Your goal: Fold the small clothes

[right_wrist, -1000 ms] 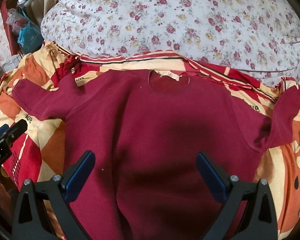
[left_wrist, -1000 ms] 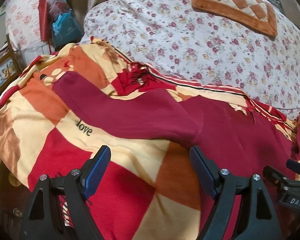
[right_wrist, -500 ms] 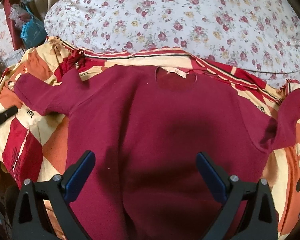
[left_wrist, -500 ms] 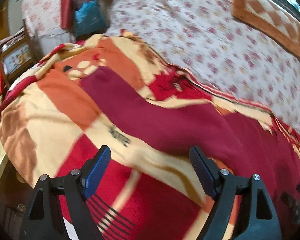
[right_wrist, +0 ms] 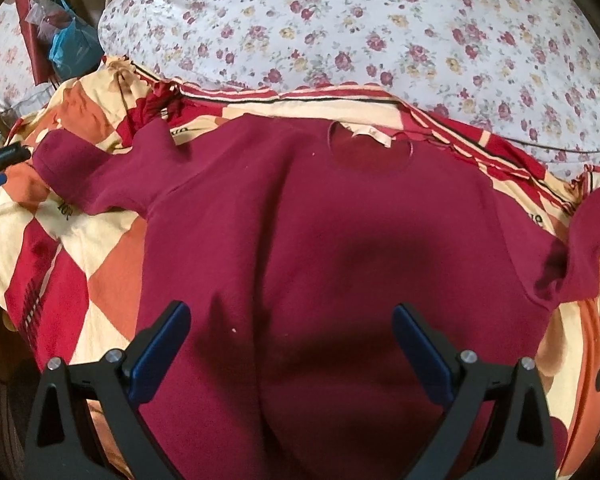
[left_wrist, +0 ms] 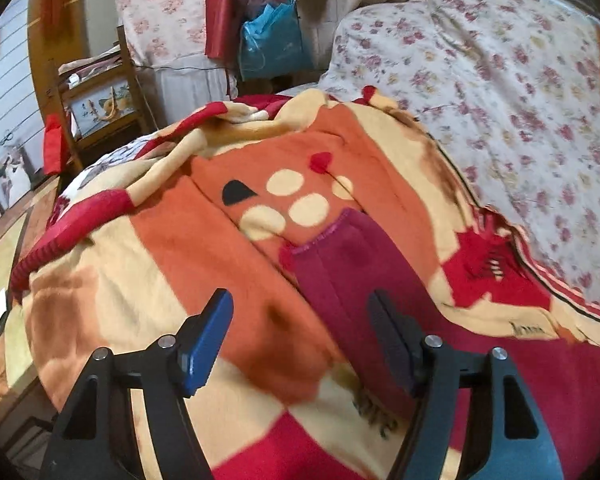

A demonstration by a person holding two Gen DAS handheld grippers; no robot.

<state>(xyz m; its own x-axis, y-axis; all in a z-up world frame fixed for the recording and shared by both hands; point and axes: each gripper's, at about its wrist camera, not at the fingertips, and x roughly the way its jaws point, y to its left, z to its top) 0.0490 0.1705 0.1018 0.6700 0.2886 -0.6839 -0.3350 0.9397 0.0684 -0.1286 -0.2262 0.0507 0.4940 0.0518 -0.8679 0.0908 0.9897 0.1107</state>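
**A:** Big swing from the left gripper (left_wrist: 300,338) since a second ago: it has turned away from the shirt's body and out along the sleeve (left_wrist: 340,268), whose cuff now sits just ahead of its fingers (left_wrist: 208,338). The right one has barely budged.

**B:** Count it off for me, left wrist view.

**A:** One maroon sleeve, lying on one patchwork blanket (left_wrist: 204,248) on the bed. Two blue-padded fingers, spread wide, holding nothing, poised low over the cloth; the right-hand pad overlaps the sleeve's edge. One floral duvet (left_wrist: 500,92) behind, one blue bag (left_wrist: 272,44), one wooden chair (left_wrist: 100,96) at the left.

**B:** Anything lost?

**A:** The rest of the shirt runs out of frame at lower right, and the print near the bottom is blurred.

**B:** Right wrist view?

**A:** One maroon shirt (right_wrist: 320,240), flat and face-up on the blanket (right_wrist: 72,280), collar toward the duvet (right_wrist: 380,24). Two sleeves: the left spread out, the right one (right_wrist: 592,240) folded up on itself. The hem is hidden under the camera.

**B:** And the right gripper (right_wrist: 292,350)?

**A:** Hovering over the shirt's lower middle, fingers (right_wrist: 160,350) released and wide apart. The left gripper's tip (right_wrist: 4,158) peeks in at the far left edge, beside the cuff.
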